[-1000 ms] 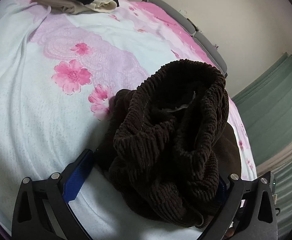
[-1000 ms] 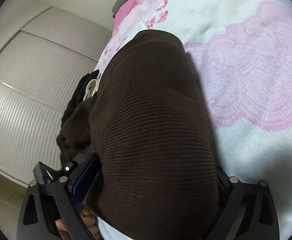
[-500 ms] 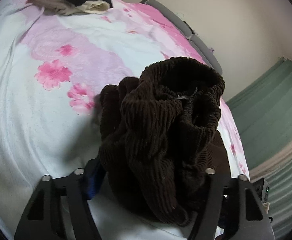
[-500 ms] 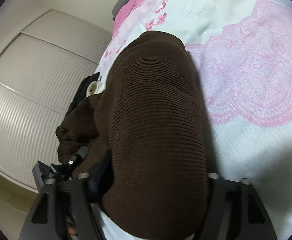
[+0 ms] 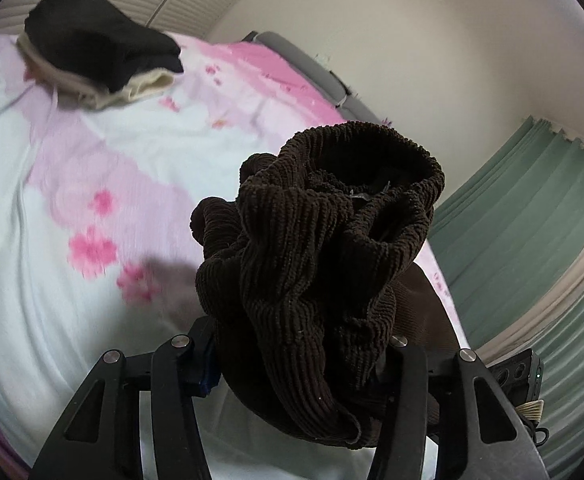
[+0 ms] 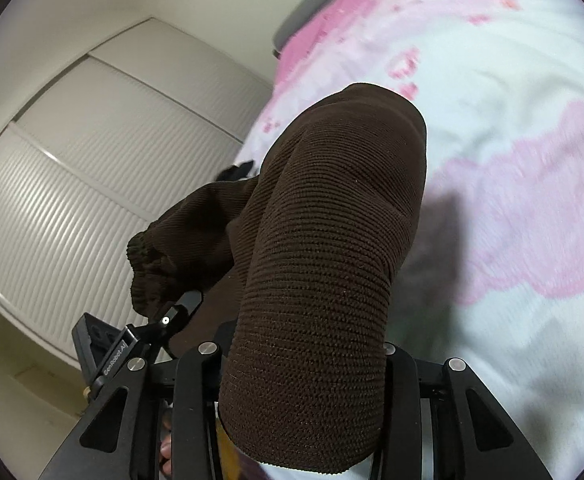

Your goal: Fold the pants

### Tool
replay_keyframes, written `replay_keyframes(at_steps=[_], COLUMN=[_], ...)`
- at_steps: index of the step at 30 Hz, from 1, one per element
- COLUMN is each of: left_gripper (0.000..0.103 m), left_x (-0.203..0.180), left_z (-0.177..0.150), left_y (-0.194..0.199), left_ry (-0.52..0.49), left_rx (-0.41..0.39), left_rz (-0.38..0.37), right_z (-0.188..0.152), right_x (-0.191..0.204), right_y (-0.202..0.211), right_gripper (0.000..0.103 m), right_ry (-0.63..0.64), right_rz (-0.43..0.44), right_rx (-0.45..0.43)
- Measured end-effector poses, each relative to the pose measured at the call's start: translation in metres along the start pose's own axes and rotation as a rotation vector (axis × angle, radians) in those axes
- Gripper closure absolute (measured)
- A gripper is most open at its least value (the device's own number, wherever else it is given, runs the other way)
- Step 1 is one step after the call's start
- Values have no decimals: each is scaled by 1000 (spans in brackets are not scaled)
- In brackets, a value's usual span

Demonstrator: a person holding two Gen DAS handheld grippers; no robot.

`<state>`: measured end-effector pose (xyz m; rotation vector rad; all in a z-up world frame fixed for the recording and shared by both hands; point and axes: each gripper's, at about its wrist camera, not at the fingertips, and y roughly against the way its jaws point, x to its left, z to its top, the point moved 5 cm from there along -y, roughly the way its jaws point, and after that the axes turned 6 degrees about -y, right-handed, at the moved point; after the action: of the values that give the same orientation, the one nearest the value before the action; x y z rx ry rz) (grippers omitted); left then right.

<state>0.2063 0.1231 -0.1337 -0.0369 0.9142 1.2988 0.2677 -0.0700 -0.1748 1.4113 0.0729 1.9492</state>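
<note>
The dark brown ribbed pants are bunched at the waistband between the fingers of my left gripper, which is shut on them and holds them above the bed. In the right wrist view the same pants hang as a smooth folded bulk between the fingers of my right gripper, which is shut on the fabric. The left gripper shows at the lower left of that view, holding the gathered waistband. The fingertips of both grippers are hidden by cloth.
The bed has a white and pink floral cover. A stack of folded black and cream clothes lies at its far corner. A grey headboard, a slatted wardrobe and green curtains surround the bed.
Both grippers have closed on the pants and lifted them off the bed. The views have tilted up, showing more wall, wardrobe and curtain.
</note>
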Motion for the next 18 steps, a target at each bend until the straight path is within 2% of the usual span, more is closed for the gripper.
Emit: replay_keyframes(at_steps=[8,15,18], left_gripper=[51,51,51], left_x=[21,84,121], left_z=[67,152,202], left_y=[33,68,82], left_ry=[-7,17,20], left_rx=[-104,-207,-260], left_rz=[28,79,109], right_z=[20,37,43], right_x=[73,148,190], right_y=[-28,-105,-151], right_gripper=[64,64,64], right_ry=[109,190,221], right_rz=[46,114,149], right_rx=[-5,31,46])
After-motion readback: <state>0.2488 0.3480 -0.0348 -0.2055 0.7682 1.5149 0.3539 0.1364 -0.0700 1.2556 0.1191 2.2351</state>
